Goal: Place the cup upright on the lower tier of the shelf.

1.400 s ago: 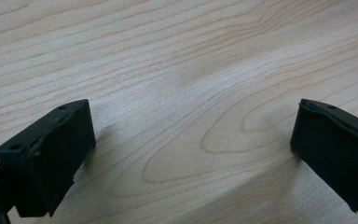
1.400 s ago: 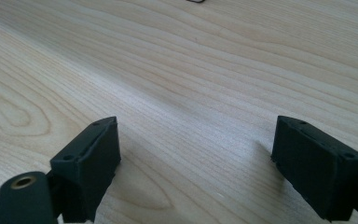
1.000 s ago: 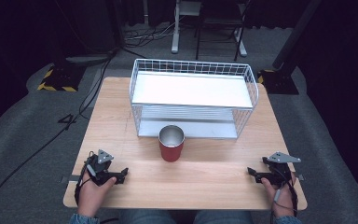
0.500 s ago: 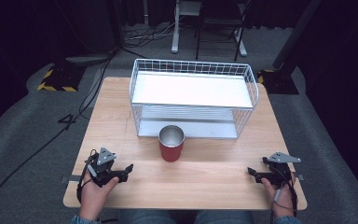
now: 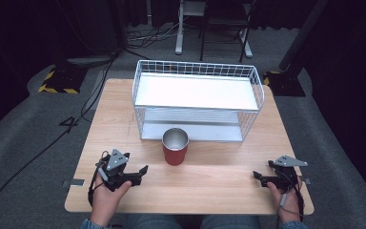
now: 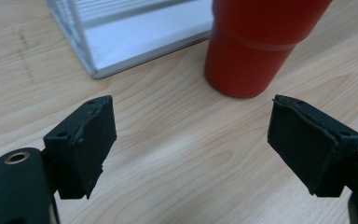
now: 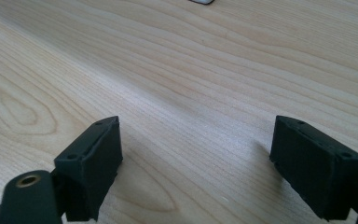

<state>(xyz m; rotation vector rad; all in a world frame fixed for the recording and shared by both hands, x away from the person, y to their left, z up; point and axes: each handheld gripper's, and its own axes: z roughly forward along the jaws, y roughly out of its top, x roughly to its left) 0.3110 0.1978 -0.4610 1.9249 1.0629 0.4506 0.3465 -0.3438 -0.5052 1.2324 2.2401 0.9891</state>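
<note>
Wooden table [image 5: 124,109] under white wire basket [image 5: 198,98], at 12 o'clock of centre; red metal cup [image 5: 175,146] upright just before basket, at 1 o'clock from left gripper [image 5: 140,174], jaws wide, nothing between; right gripper [image 5: 258,177] at 4 o'clock, jaws wide, empty.

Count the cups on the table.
1. A red cup with a metal inside stands upright near the middle of the wooden table, just in front of the white wire basket. The basket's lower level looks bare.
</note>
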